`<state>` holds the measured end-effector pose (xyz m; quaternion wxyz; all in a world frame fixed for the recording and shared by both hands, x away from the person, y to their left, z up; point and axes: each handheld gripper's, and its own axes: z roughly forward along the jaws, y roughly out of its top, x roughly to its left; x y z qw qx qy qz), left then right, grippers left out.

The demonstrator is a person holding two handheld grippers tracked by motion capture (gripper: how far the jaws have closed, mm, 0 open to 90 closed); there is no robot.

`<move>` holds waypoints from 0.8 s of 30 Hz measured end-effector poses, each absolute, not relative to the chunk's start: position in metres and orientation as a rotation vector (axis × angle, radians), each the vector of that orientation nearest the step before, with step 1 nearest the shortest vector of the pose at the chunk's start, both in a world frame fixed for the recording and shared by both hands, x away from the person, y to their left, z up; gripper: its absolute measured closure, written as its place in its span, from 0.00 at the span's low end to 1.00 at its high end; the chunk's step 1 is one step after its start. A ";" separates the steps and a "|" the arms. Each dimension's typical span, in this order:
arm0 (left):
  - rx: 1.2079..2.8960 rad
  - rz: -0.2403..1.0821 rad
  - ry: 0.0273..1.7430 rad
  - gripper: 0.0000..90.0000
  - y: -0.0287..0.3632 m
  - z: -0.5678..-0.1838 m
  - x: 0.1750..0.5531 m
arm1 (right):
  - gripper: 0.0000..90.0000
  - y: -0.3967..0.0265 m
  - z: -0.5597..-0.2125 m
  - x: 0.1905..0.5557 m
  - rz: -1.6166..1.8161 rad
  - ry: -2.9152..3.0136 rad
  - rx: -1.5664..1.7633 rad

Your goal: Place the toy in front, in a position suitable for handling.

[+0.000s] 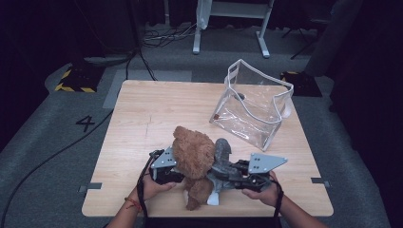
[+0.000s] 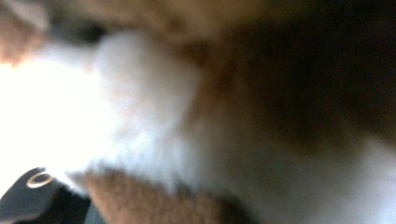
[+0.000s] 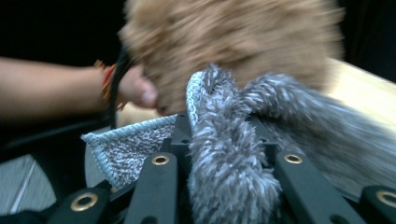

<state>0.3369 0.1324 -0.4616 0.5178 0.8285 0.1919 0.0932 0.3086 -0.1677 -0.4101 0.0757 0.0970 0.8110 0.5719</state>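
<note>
A brown plush teddy bear (image 1: pixel 192 154) stands upright near the table's front edge. My left gripper (image 1: pixel 177 172) presses into its left side and is shut on it. In the left gripper view, blurred brown and white bear fur (image 2: pixel 280 93) lies right against the camera. A grey fluffy cloth (image 1: pixel 221 159) rests against the bear's right side. My right gripper (image 1: pixel 229 178) is shut on that cloth, which bunches up between the two black jaws (image 3: pixel 229 154). Behind the cloth is the bear (image 3: pixel 233 42), with the person's other hand (image 3: pixel 135 88) beside it.
A clear plastic bag (image 1: pixel 254 102) with white trim and handles stands open at the back right of the wooden table (image 1: pixel 157 109). Cables trail across the grey floor to the left, and a white desk frame stands beyond the table.
</note>
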 end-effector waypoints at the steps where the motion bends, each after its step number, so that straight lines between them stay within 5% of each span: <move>1: 1.989 0.225 0.461 0.64 0.132 -0.462 0.337 | 0.79 -0.160 -0.415 0.305 1.695 2.459 0.262; 16: 1.975 0.196 0.450 0.64 0.137 -0.464 0.339 | 0.80 -0.136 -0.474 0.287 1.168 2.794 0.012; 24: 1.977 0.181 0.438 0.64 0.138 -0.464 0.341 | 0.80 -0.187 -0.470 0.342 1.181 2.621 0.421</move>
